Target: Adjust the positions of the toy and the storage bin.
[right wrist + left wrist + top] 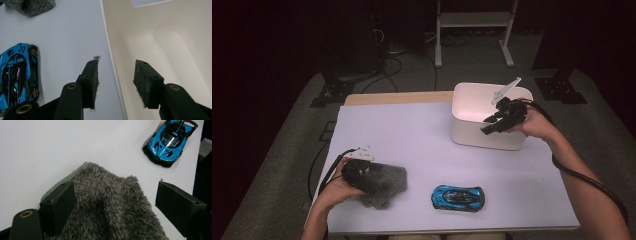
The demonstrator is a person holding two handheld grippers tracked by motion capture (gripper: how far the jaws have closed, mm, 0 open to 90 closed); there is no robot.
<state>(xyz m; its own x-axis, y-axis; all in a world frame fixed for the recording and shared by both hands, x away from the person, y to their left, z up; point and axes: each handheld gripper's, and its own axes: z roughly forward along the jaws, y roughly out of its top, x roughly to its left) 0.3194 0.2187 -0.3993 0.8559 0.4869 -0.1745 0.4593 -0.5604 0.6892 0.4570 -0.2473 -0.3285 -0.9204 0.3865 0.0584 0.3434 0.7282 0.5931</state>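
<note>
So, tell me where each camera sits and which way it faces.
High view: above the person's side, looking forward and down on the table; both forearms, left gripper, right gripper.
Left gripper view: rides that gripper, looking down on the grey cloth between its open jaws.
Right gripper view: looks over the bin rim; jaws empty.
All share the blue car.

This looks like a lab or a recording room, not a home. The white table stands alone on a grey carpet floor, and all around it the room is dark, as behind black curtains. At the far side, black cables lie loose on the floor, and black metal stand feet rest at the far left and far right. The lower part of a white frame stands behind the table.
</note>
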